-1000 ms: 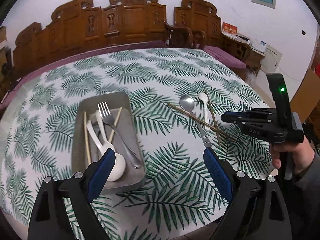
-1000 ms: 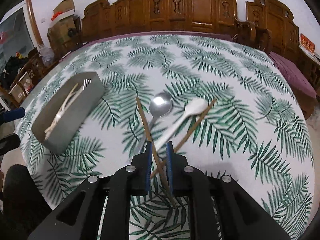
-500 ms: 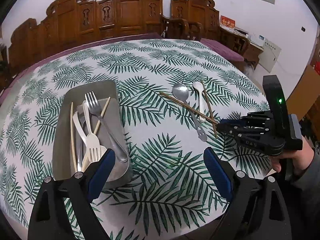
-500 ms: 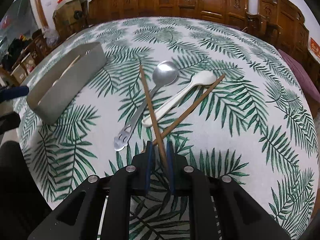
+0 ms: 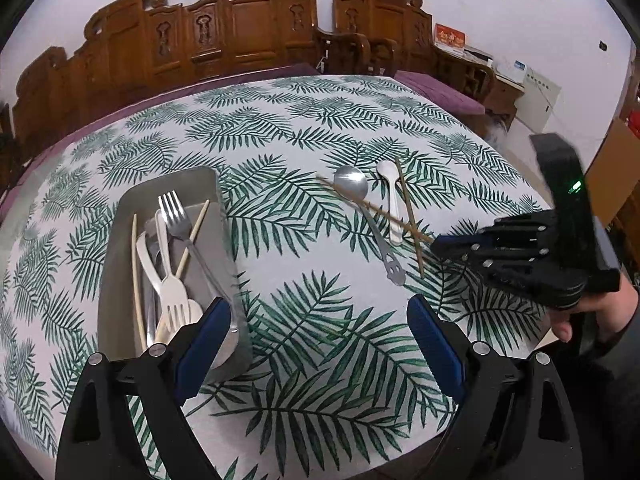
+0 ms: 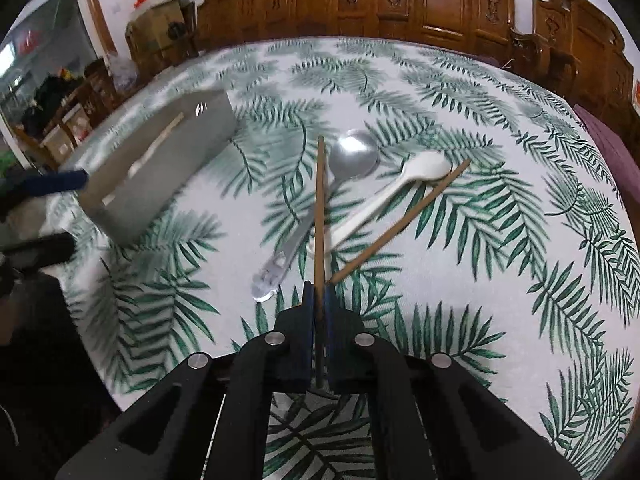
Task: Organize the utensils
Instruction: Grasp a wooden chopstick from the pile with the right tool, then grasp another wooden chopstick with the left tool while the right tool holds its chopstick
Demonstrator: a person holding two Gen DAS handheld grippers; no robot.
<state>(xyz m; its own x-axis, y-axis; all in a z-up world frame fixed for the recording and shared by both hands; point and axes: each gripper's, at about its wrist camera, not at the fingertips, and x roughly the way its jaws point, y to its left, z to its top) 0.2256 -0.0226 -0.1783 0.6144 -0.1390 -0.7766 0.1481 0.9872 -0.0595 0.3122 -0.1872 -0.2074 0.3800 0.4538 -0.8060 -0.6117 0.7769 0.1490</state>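
My right gripper (image 6: 319, 294) is shut on a brown chopstick (image 6: 319, 200), gripped near its near end and raised a little over the table; it also shows in the left wrist view (image 5: 436, 244). Under it lie a metal spoon (image 6: 352, 158), a white spoon (image 6: 424, 168) and a second brown chopstick (image 6: 404, 224). The grey tray (image 5: 120, 280) at the left holds a metal fork (image 5: 176, 216), white forks and spoons, and pale chopsticks. My left gripper (image 5: 320, 340) is open and empty near the tray's front corner.
The round table has a leaf-print cloth (image 5: 304, 320). Carved wooden chairs (image 5: 248, 28) line its far side. Boxes and clutter (image 6: 160, 12) stand at the far left in the right wrist view. A hand (image 5: 580, 312) holds the right gripper at the table's right edge.
The right gripper has closed on the brown chopstick and lifted its near end off the table. The left gripper has drawn back slightly and stays open.
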